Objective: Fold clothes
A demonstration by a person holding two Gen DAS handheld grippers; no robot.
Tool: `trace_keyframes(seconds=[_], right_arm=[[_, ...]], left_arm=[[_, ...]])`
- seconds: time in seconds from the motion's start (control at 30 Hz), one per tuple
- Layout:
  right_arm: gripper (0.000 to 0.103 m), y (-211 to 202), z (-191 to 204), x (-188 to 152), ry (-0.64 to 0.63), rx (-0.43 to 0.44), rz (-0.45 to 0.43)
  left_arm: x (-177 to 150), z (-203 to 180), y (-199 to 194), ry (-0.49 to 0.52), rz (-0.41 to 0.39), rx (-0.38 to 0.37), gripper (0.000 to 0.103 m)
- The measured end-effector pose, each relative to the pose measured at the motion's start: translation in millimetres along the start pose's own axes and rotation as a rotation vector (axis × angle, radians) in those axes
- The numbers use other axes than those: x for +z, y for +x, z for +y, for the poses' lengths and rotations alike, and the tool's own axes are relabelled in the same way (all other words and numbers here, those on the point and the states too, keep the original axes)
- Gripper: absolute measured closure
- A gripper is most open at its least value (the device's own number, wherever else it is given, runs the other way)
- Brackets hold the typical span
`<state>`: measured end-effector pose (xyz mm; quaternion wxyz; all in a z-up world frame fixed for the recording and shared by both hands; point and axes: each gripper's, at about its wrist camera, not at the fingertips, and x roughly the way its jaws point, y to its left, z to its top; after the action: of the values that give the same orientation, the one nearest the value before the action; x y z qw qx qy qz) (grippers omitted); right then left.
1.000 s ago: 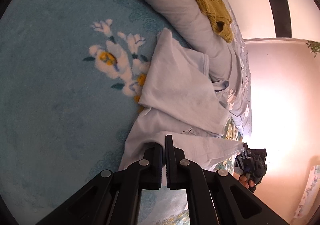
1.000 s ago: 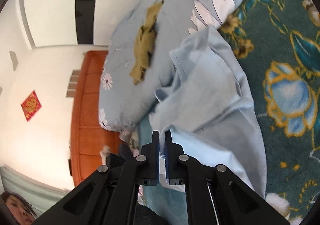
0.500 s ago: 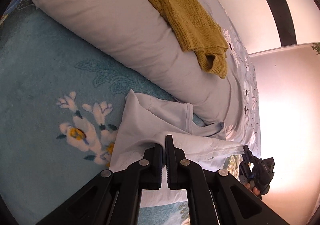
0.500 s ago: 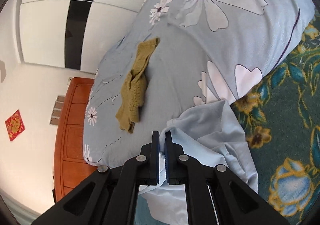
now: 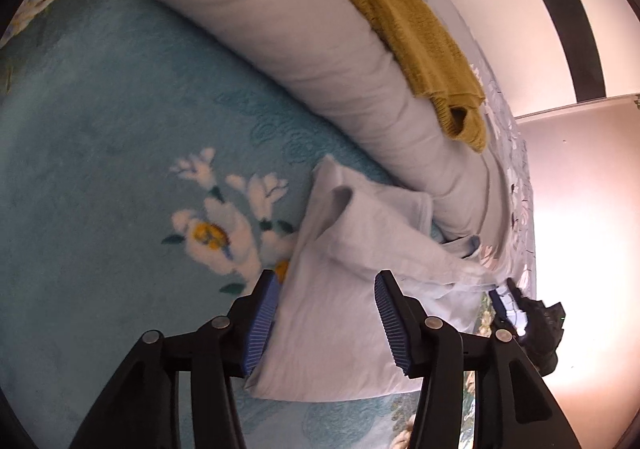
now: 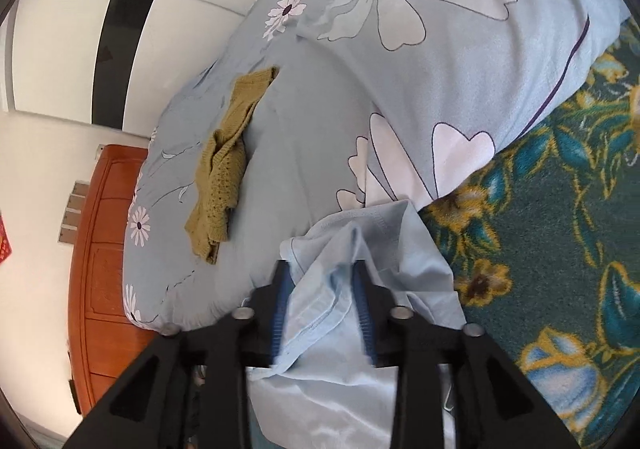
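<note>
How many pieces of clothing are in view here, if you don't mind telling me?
2: a light blue garment on the floral blanket beside the duvet, and a mustard knit on that duvet. Others may be hidden.

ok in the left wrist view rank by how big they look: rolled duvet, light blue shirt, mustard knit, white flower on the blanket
1. rolled duvet
2. light blue shirt, though nearness to the camera inflates it
3. mustard knit
4. white flower

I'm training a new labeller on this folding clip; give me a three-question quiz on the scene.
1. True or false: the yellow sweater lies on the duvet.
2. The light blue shirt rests on: A) bare floor B) the flowered blanket C) a chair.
3. Fill in: the left gripper and right gripper have jaws that are ____.

Key: 1 true; 2 B; 3 opening, shirt cloth between them.
</note>
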<state>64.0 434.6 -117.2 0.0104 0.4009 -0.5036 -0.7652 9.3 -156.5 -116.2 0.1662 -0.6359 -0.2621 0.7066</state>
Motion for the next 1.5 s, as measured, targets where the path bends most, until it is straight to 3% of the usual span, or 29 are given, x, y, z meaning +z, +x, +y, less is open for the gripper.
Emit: trace_keyframes(seconds=[0.07, 0.17, 0.3, 0.43, 0.57, 0.73, 0.8, 0.87, 0.93, 0.97, 1.03, 1.3, 1.5], right_arm=[[0.053, -12, 1, -7, -0.037, 0.014, 0.001], [0.053, -35, -14, -24, -0.068, -0.031, 0.003], [0.053, -53, -53, -59, -0.033, -0.11, 0.076], [0.053, -57, -83, -90, 0.048, -0.124, 0.104], [0.053, -48, -89, -112, 0.117, -0.05, 0.1], [0.051, -35, -81, -123, 0.148, 0.004, 0.089], [0.057, -30, -78, -125, 0.172, 0.02, 0.088], [0.077, -28, -73, -124, 0.18, 0.015, 0.066], [0.089, -26, -69, -123, 0.189, 0.001, 0.054], [0.091, -26, -67, -122, 0.186, -0.009, 0.053], [0.094, -28, -60, -121, 0.162, -0.036, 0.055], [0.096, -58, -32, -120, 0.081, -0.007, 0.046], [0.096, -82, -30, -136, 0.052, 0.008, 0.062]], left_arm=[[-14, 15, 10, -0.016, 0.029, 0.022, 0.049], [-32, 31, 20, -0.029, 0.061, 0.028, 0.049], [-46, 40, 21, -0.04, 0.047, 0.006, 0.049], [-50, 29, 27, -0.023, 0.069, 0.001, 0.049], [-56, 16, 37, 0.008, 0.111, -0.006, 0.049], [-62, 18, 36, -0.012, 0.095, -0.024, 0.052], [-63, 19, 34, -0.012, 0.086, 0.001, 0.063], [-64, 20, 33, -0.012, 0.085, 0.041, 0.077], [-66, 20, 31, -0.014, 0.079, 0.058, 0.09], [-66, 19, 29, -0.01, 0.074, 0.064, 0.091], [-69, 14, 26, 0.008, 0.068, 0.078, 0.094], [-83, -5, -7, 0.1, 0.058, 0.095, 0.096], [-109, 6, -28, 0.114, 0.097, 0.125, 0.096]])
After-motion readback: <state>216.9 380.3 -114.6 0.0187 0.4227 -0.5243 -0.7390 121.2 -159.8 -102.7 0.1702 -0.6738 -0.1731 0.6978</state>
